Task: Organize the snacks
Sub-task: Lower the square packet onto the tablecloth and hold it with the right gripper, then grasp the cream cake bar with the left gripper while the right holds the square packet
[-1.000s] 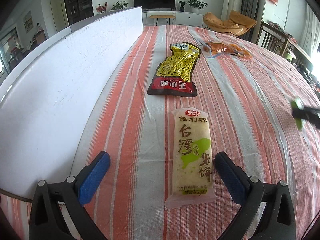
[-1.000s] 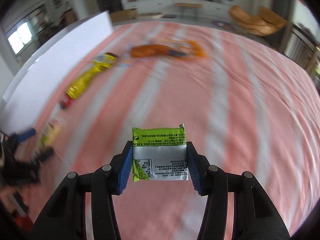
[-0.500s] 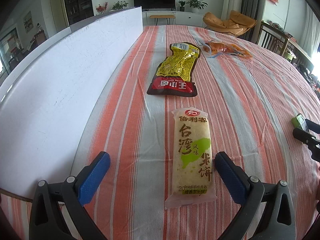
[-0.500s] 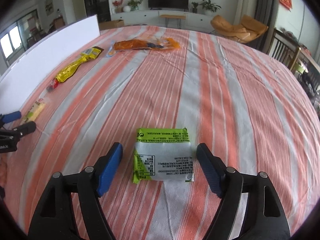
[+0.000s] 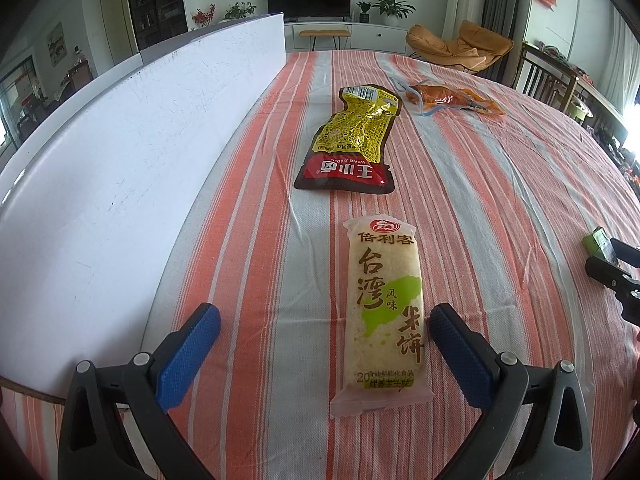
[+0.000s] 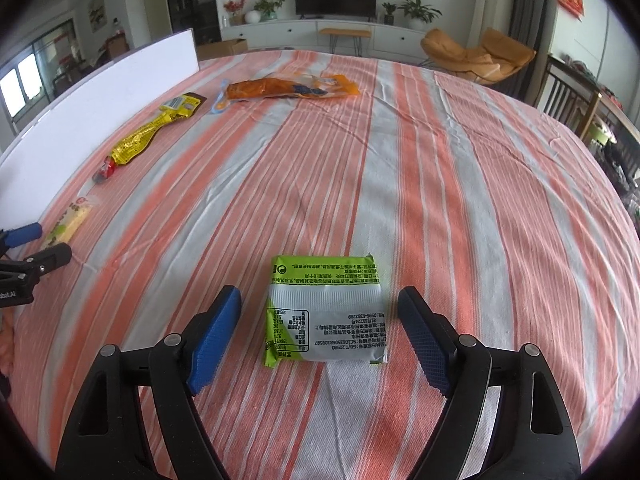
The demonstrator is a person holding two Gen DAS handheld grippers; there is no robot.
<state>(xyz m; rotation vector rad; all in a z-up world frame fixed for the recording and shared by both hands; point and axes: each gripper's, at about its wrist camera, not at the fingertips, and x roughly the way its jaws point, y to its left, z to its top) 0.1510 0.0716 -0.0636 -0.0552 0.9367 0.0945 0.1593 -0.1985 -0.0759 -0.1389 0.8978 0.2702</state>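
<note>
A green and white snack packet (image 6: 324,320) lies flat on the striped tablecloth (image 6: 440,200), between the fingers of my right gripper (image 6: 320,294). Its jaws are opening and the blue pads stand clear of the packet on both sides. In the left wrist view, a pale rice cracker pack (image 5: 386,312) lies between the fingers of my open left gripper (image 5: 324,316), closer to the right finger and untouched. Beyond it lie a yellow and red pouch (image 5: 352,140) and an orange snack bag (image 5: 448,98).
A long white board (image 5: 120,160) stands along the table's left side. The right gripper (image 5: 616,264) and green packet (image 5: 594,238) show at the left wrist view's right edge. Chairs and a TV cabinet stand beyond the table.
My right gripper came down with the green packet, set it on the cloth and opened off it. The left gripper and the other snacks have not moved.
</note>
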